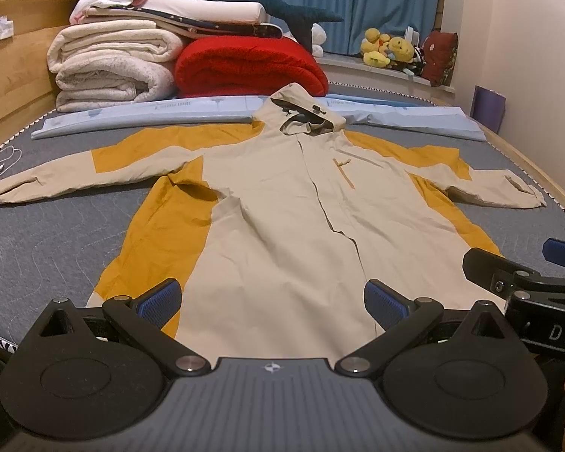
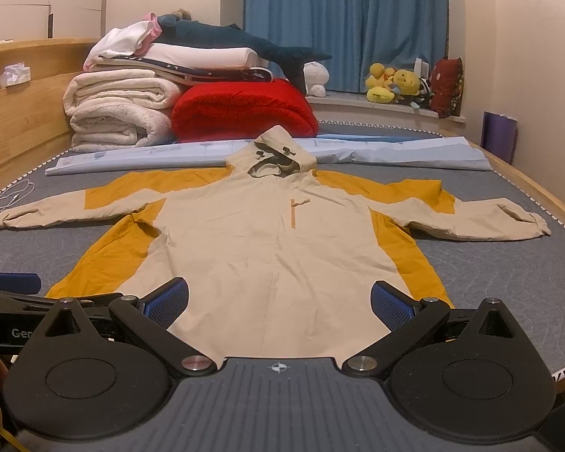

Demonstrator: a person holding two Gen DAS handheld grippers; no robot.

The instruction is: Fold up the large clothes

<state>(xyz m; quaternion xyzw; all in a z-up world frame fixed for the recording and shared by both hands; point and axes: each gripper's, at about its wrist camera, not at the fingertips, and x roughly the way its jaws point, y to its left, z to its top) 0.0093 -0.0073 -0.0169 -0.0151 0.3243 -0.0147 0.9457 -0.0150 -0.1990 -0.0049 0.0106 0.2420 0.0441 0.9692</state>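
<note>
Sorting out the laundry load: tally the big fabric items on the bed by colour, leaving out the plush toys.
Beige and mustard: 1, the jacket, spread flat.
Red: 1, the red blanket.
Cream: 1, the fleece blanket.
White: 1, the folded white bedding.
Light blue: 1, the long blue sheet.
Total: 5

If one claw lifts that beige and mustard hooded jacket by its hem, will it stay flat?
Probably not. The beige and mustard hooded jacket looks thin and creased, so it would likely droop. Its spread sleeves would probably trail. The smooth shell fabric may slip.
</note>
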